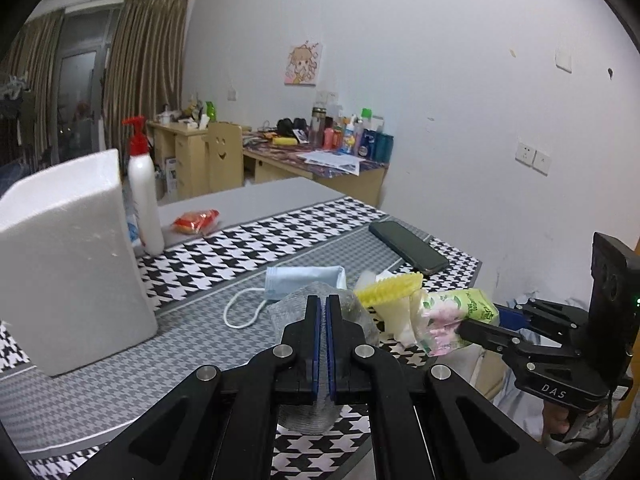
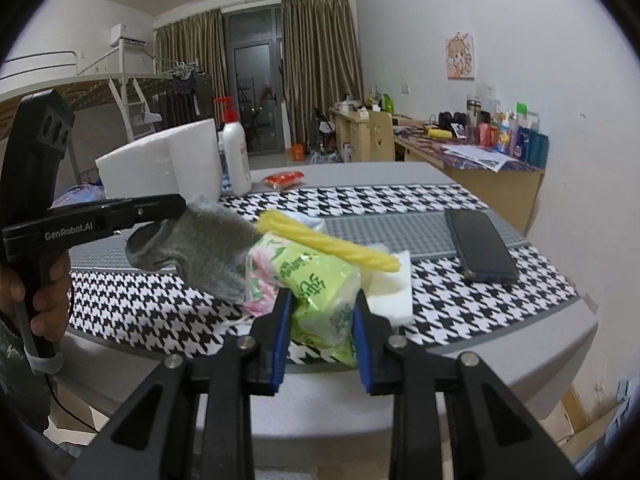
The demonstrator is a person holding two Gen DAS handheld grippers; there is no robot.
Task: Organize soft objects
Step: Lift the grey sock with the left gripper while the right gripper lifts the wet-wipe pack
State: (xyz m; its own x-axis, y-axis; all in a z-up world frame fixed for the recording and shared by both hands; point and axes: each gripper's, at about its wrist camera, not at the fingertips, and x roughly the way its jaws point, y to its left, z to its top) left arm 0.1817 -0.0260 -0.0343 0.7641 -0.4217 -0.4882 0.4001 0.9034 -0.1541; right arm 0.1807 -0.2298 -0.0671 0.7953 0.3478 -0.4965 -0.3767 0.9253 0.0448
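— Where's the soft grey knitted sock [image 2: 192,248]?

— Pinched in the left gripper [image 1: 323,300], lifted off the houndstooth worktop [image 2: 160,304].

— And the right gripper [image 2: 320,300]?

— Clenched on a crinkly green-and-pink tissue pack [image 2: 316,280], apparently airborne too — beside the yellow brush [image 2: 328,244].

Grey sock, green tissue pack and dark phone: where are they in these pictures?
Grey sock [image 2: 192,248]: right wrist view, on its fuzzy middle.
Green tissue pack [image 2: 320,292]: right wrist view, on its printed wrapper between the blue pads.
Dark phone [image 1: 408,246]: left wrist view, on its flat face.
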